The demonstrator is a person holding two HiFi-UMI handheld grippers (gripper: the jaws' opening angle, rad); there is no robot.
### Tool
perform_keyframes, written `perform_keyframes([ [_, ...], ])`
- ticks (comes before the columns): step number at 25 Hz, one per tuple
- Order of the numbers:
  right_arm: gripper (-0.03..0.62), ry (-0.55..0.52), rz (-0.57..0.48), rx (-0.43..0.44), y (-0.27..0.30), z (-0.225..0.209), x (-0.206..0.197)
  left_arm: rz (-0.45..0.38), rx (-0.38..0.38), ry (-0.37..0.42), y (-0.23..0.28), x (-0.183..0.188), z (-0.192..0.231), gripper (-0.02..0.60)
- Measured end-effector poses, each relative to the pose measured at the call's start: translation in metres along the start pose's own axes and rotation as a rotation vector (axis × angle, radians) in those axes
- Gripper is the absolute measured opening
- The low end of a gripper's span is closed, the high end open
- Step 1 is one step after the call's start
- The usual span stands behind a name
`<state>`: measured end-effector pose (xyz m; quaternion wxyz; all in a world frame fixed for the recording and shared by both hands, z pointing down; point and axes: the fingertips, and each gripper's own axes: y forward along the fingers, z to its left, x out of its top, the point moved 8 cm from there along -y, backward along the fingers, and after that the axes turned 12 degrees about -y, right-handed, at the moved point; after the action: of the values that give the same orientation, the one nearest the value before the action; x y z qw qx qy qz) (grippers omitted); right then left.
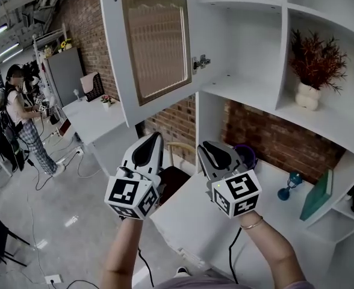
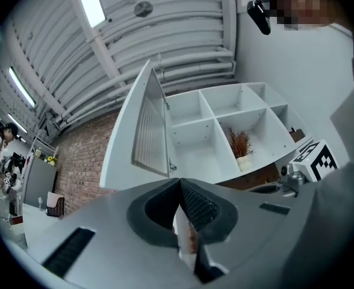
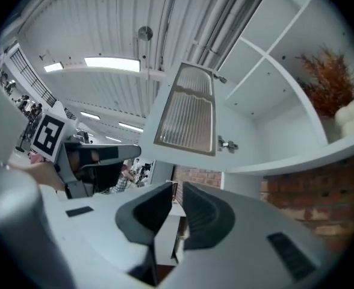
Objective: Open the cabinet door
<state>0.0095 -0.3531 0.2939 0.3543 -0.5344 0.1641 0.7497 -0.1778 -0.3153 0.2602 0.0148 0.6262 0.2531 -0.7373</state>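
The white cabinet door [image 1: 156, 38] with a ribbed glass panel stands swung out to the left, its hinge [image 1: 201, 62] at the edge of the bare compartment behind it. Both grippers hang below the cabinet, apart from the door. My left gripper [image 1: 150, 140] is shut with nothing in it; in the left gripper view its pads meet [image 2: 180, 185] under the door [image 2: 144, 131]. My right gripper [image 1: 216, 149] has a narrow gap between its jaws and holds nothing; the right gripper view shows the gripper [image 3: 177, 191] below the door [image 3: 189, 116].
A dried plant in a white vase [image 1: 309, 95] fills the compartment to the right. On the white desk [image 1: 189, 215] below are a purple bowl [image 1: 244, 155], a blue glass [image 1: 289, 185] and a teal book [image 1: 316, 195]. A person [image 1: 20, 119] stands far left.
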Motion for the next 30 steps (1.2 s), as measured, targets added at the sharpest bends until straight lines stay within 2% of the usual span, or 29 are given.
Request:
perform_keyframes([
  [7,0.028,0.043,0.067,-0.07,-0.05,-0.006,-0.024,0.089,-0.044,-0.044,0.002,-0.053,-0.029,0.002],
  [13,0.021,0.095,0.152,-0.136,-0.09,-0.005,-0.055,0.178,-0.061,-0.114,-0.003,-0.1,-0.047,0.002],
  [18,0.014,0.148,0.219,-0.23,-0.134,-0.006,-0.082,0.268,-0.073,-0.188,-0.014,-0.138,-0.065,0.002],
  [23,0.003,0.177,0.271,-0.31,-0.172,-0.006,-0.104,0.351,-0.08,-0.175,-0.026,-0.163,-0.077,0.002],
  [30,0.003,0.228,0.336,-0.372,-0.207,0.005,-0.127,0.438,-0.085,-0.24,-0.047,-0.19,-0.09,0.002],
])
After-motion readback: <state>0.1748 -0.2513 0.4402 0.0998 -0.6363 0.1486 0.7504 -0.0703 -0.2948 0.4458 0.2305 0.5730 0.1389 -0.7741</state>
